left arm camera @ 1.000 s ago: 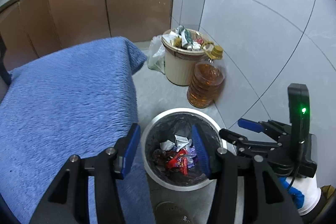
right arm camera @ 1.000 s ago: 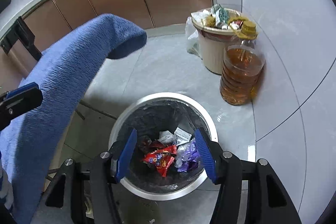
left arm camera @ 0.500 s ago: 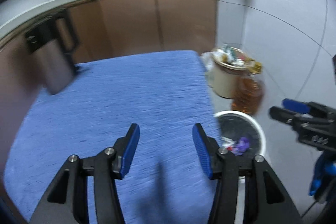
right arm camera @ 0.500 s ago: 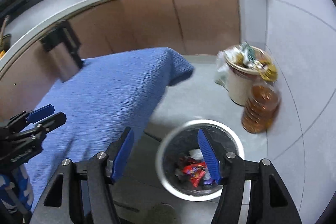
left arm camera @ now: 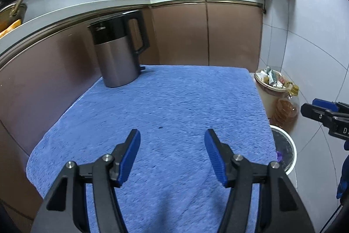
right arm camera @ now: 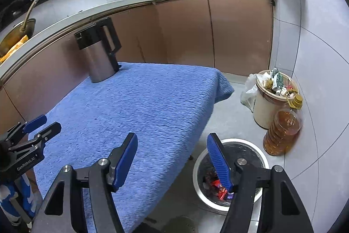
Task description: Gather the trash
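Note:
A white-rimmed trash bin (right arm camera: 235, 141) with a black liner stands on the floor to the right of the table, holding red and purple wrappers (right arm camera: 218, 188). Its rim (left arm camera: 288, 145) peeks past the table edge in the left wrist view. My left gripper (left arm camera: 172, 150) hovers over the blue cloth (left arm camera: 165, 115) with its jaws opening and nothing between them. My right gripper (right arm camera: 172, 152) hangs over the table's right edge, jaws opening and empty, its right finger above the bin. Each gripper shows at the side of the other's view: left gripper (right arm camera: 41, 126), right gripper (left arm camera: 316, 107).
A steel kettle (left arm camera: 117, 51) with a black handle stands at the cloth's far left. On the floor by the wall are a full beige waste pail (right arm camera: 272, 99) and a bottle of amber oil (right arm camera: 283, 132). Brown cabinets (left arm camera: 207, 34) run behind the table.
Both grippers have risen and swung left, away from the bin, to over the blue cloth. Their jaws have widened. The kettle and the counter have come into view.

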